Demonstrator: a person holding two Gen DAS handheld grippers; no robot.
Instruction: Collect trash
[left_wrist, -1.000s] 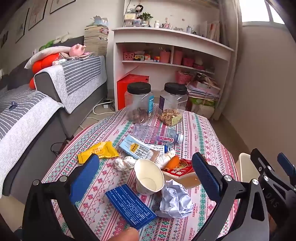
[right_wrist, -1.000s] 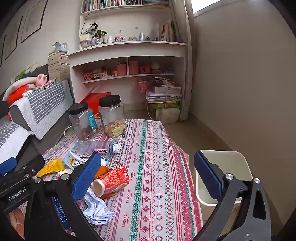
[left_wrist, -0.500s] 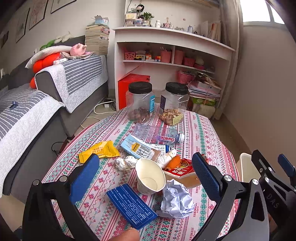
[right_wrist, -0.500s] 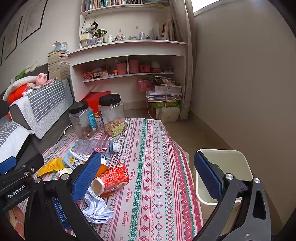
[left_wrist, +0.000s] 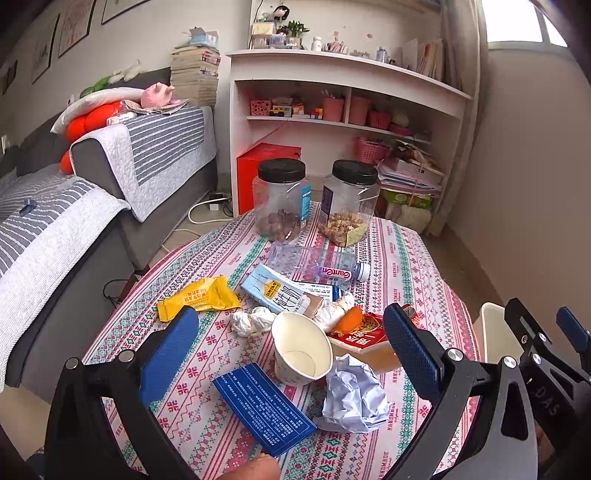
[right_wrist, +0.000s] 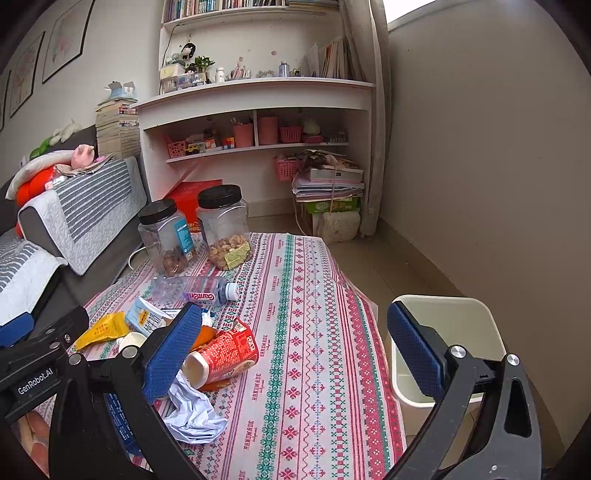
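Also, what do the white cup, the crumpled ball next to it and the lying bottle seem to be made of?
White cup: probably paper, matte, with a rolled rim. Crumpled ball: likely thin paper, white with a bluish tint and sharp creases. Lying bottle: clear thin plastic, glossy, see-through, with a white cap and a label.

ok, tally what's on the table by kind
Lidded jars: 2
Plastic bottle: 1
Cartons: 2
Paper cup: 1
Yellow wrapper: 1
Blue packet: 1
Crumpled wads: 3
Orange scrap: 1
Total: 12
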